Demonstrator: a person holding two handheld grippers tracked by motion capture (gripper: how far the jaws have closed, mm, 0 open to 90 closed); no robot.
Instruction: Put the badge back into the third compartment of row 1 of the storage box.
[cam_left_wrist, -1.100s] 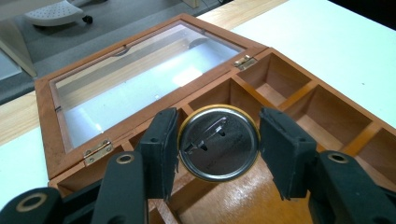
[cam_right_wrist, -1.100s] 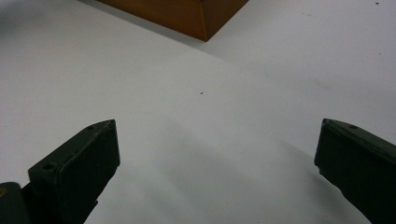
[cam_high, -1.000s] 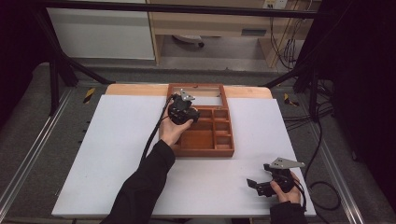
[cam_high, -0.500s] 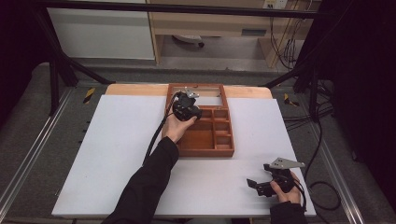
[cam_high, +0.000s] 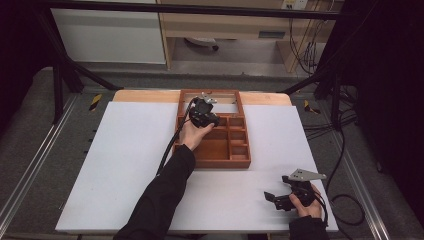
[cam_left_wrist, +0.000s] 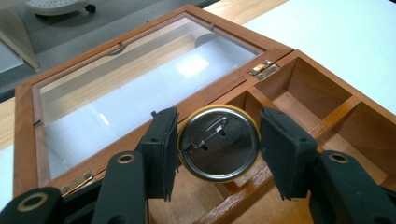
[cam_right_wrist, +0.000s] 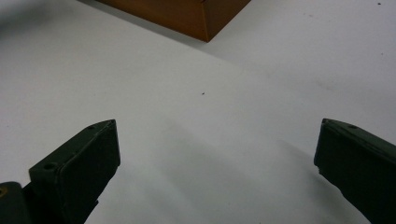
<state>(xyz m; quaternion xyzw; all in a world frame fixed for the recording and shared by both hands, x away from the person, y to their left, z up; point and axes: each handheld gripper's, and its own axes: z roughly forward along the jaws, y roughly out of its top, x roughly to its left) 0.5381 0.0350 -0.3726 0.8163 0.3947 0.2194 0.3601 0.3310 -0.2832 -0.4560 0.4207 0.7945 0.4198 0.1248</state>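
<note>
Badge (cam_left_wrist: 219, 142) clamped edge to edge between the fingers of the left gripper (cam_left_wrist: 217, 126), pin side facing the left gripper view, disc upright. Held over the far left part of the box (cam_high: 220, 164), just above a divider between compartments, with none of the badge touching wood as far as can be told. Pin bar slanted, low on the left and high on the right across the back. Straight down from the fingers: a small compartment to either side of the divider, so a slight shift left or right probably needed before release. Glass lid (cam_left_wrist: 140, 79) swung fully open, lying flat beyond the hinges on the far side, clear of the drop path.

Right gripper (cam_high: 272, 197) well apart at the near right, low over the counter (cam_high: 125, 160), fingers spread wide with nothing between them; near corner of the box visible at the far edge of the right gripper view. Left hand clearly nearer to the work.

White, flat, bare counter around the box; ample room on all sides.
</note>
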